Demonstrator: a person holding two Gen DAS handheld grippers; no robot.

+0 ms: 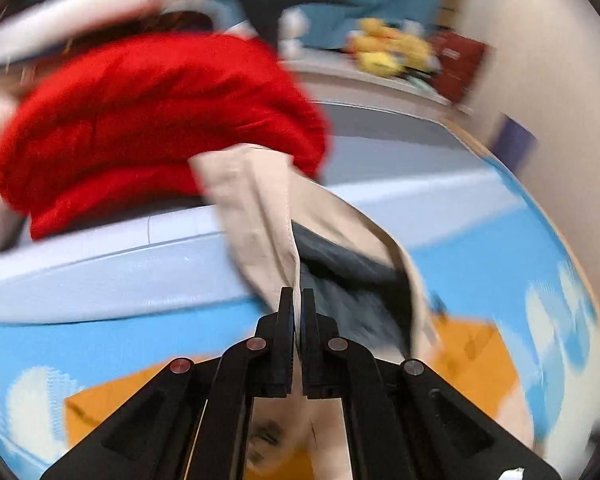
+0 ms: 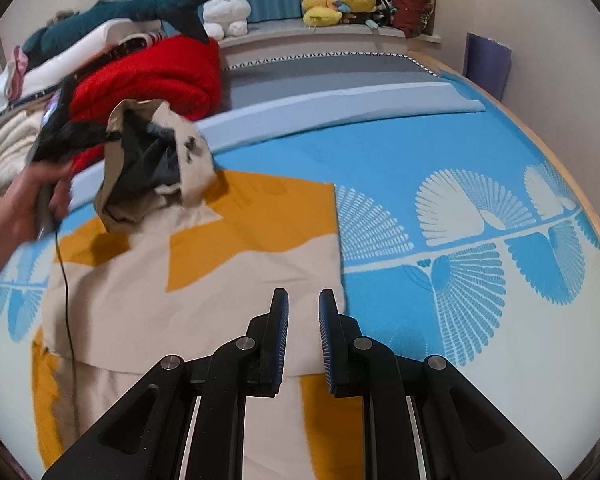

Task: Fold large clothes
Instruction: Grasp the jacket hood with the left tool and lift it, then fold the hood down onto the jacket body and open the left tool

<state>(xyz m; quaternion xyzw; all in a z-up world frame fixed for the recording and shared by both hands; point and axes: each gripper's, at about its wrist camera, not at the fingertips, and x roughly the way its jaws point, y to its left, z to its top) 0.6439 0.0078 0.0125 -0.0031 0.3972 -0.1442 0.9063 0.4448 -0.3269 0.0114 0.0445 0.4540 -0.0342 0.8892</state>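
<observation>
A large beige and orange garment lies flat on the blue patterned bed. Its hood, beige outside and dark grey inside, is lifted off the bed. My left gripper is shut on the beige hood edge; it shows in the right wrist view, held by a hand at the left. My right gripper is open and empty, just above the garment's right edge near its lower corner.
A red blanket on a pile of folded bedding stands at the back left, with a plush shark on top. Plush toys and a dark red cushion sit on the window ledge. A wall runs along the right.
</observation>
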